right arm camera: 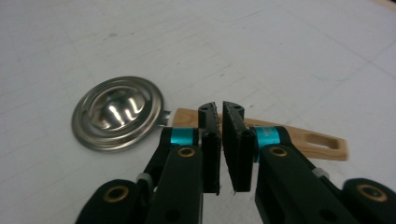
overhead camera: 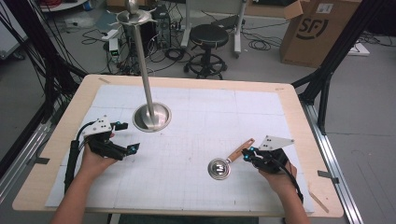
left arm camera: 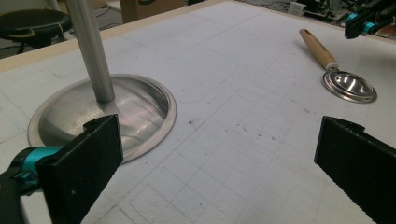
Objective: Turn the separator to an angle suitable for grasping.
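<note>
A small metal ladle with a round steel bowl (overhead camera: 219,168) (right arm camera: 116,119) and a wooden handle (overhead camera: 240,150) (right arm camera: 322,142) lies flat on the white gridded mat, right of centre. My right gripper (overhead camera: 246,155) (right arm camera: 219,109) sits just over the middle of that handle, its jaws shut pad to pad with nothing between them. The handle runs crosswise behind the tips. My left gripper (overhead camera: 130,136) (left arm camera: 219,158) rests at the left of the mat, open wide and empty, pointing towards the ladle (left arm camera: 349,86). The right gripper's tip (left arm camera: 359,23) shows far off beyond it.
A steel stand with a dished round base (overhead camera: 152,116) (left arm camera: 135,116) and a tall pole (overhead camera: 142,60) (left arm camera: 91,56) rises close to my left gripper. The mat (overhead camera: 210,107) covers a wooden table. A stool (overhead camera: 208,35) and a cardboard box (overhead camera: 317,30) stand on the floor beyond.
</note>
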Motion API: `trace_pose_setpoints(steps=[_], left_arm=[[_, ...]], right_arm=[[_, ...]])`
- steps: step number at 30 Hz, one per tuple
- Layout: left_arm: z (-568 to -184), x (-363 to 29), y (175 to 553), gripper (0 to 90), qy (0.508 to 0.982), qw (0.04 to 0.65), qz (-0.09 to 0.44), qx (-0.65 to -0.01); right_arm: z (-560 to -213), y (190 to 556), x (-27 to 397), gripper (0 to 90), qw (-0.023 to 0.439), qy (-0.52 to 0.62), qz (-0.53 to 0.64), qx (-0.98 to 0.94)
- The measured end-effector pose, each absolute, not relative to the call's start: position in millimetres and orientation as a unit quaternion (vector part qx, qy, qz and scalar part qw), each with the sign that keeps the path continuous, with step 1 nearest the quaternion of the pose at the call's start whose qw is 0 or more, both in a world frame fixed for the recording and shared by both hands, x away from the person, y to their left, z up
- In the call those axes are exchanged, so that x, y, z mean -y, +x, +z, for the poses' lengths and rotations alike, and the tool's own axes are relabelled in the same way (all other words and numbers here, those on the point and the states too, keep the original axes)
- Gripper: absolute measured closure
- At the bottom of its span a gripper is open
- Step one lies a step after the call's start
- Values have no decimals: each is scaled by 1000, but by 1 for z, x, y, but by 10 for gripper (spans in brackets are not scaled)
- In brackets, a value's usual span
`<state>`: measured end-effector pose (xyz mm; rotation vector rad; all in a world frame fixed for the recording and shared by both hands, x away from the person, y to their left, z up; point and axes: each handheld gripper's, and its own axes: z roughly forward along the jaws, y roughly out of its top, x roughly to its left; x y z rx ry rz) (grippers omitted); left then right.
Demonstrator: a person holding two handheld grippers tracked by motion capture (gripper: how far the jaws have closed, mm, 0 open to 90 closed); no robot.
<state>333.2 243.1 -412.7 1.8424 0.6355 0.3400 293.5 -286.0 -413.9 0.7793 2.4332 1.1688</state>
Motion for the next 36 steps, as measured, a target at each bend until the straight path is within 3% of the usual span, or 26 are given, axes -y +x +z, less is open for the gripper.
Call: trace_pose_setpoints(steps=[14, 26, 36], left_arm=[[-412, -245, 334, 17, 775, 554, 144, -270], [-414, -242, 335, 17, 780, 547, 143, -268], [-415, -242, 335, 17, 781, 546, 141, -269]], right_arm=[[-438, 290, 249, 891, 115, 231, 357, -898], [-442, 296, 228, 891, 153, 254, 356, -886], [-444, 305, 216, 890, 158, 280, 362, -875]])
